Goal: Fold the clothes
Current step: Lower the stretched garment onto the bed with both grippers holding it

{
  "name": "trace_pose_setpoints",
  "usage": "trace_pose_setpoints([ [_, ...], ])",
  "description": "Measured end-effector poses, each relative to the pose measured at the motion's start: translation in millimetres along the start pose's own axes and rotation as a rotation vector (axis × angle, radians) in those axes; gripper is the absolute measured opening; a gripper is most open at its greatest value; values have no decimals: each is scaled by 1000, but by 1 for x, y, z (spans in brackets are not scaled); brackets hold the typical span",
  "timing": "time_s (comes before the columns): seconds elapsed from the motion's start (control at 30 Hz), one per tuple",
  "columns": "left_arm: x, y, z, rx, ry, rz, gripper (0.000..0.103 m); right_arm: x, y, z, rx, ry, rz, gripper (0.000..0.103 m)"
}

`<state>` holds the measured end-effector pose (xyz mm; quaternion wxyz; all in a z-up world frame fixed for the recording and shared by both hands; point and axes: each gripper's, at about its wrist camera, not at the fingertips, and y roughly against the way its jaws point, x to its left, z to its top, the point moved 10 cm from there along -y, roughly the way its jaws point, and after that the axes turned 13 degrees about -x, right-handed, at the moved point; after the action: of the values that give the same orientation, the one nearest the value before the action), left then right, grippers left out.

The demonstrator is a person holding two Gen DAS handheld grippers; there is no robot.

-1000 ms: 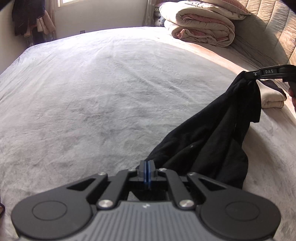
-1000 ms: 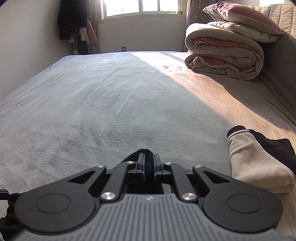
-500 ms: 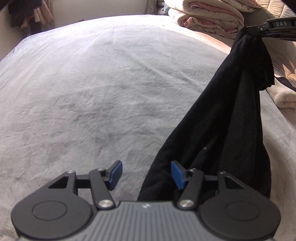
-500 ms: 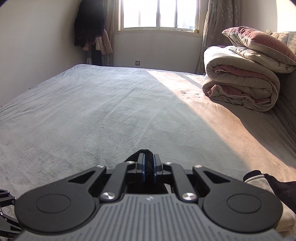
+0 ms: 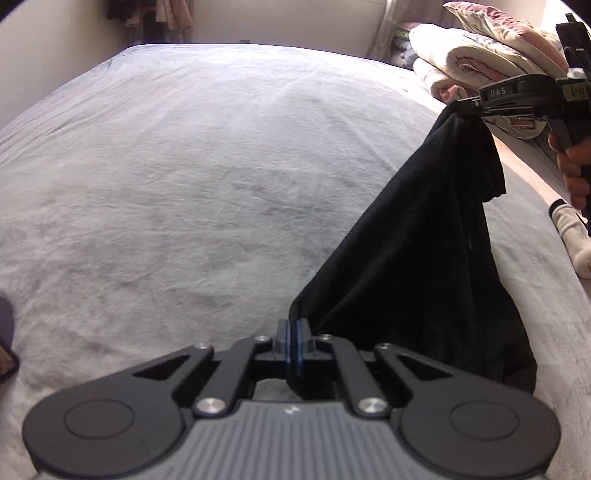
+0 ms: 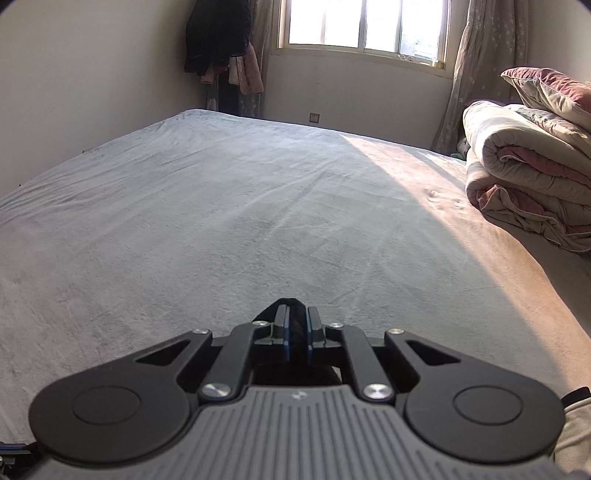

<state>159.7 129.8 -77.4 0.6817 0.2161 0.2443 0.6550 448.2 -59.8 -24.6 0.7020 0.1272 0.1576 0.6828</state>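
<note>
A black garment (image 5: 417, 273) hangs in the air above the grey bed (image 5: 192, 177), stretched between my two grippers. My left gripper (image 5: 293, 332) is shut on its lower corner, low over the bed. My right gripper (image 5: 469, 107) is shut on its upper corner, higher up at the right. In the right wrist view the right gripper (image 6: 296, 325) pinches a bunch of black cloth (image 6: 297, 330) between its blue pads, and the rest of the garment is hidden under it.
A folded quilt and pillow (image 6: 532, 184) are stacked at the bed's right side. A folded cream garment (image 5: 570, 236) lies at the right edge. Dark clothes (image 6: 218, 37) hang in the far corner by a window (image 6: 365, 29).
My left gripper was shut, opened half a second ago, and has now shut again on a lower corner of the black garment. My right gripper has risen, lifting the garment.
</note>
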Motion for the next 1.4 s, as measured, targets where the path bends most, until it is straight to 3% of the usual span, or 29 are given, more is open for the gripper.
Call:
trace_pose_setpoints([
  [0.07, 15, 8, -1, -6, 31, 40, 3, 9, -4, -4, 13, 1, 15, 10],
  [0.23, 35, -9, -23, 65, 150, 27, 5, 26, -2, -17, 54, -12, 45, 14],
  [0.27, 37, -12, -26, 76, 168, 24, 5, 29, -2, -19, 62, -15, 51, 20],
  [0.33, 39, -17, -30, 89, 200, 13, 9, 36, -1, -24, 79, -20, 63, 39],
  [0.37, 39, -18, -30, 92, 209, 7, 10, 39, 0, -27, 87, -23, 69, 57],
  [0.4, 39, -19, -29, 92, 213, 0, 14, 42, 0, -29, 95, -25, 75, 61],
  [0.47, 39, -19, -29, 88, 226, -16, 19, 33, 14, -41, 124, -58, 72, 61],
  [0.63, 37, -19, -28, 87, 232, -20, 19, 17, 47, -87, 253, -183, 73, 61],
  [0.87, 34, -22, -29, 85, 233, -34, 19, 28, 66, -148, 439, -226, 66, 33],
  [0.93, 33, -22, -29, 85, 230, -39, 19, 37, 68, -153, 450, -203, 91, 25],
  [1.0, 33, -21, -29, 86, 226, -42, 18, 42, 69, -155, 462, -178, 104, 4],
  [1.1, 32, -21, -29, 91, 229, -52, 9, 36, 65, -152, 466, -118, 60, 3],
  [1.4, 26, -19, -29, 103, 251, -110, 7, -19, 30, -123, 399, -3, -142, 3],
])
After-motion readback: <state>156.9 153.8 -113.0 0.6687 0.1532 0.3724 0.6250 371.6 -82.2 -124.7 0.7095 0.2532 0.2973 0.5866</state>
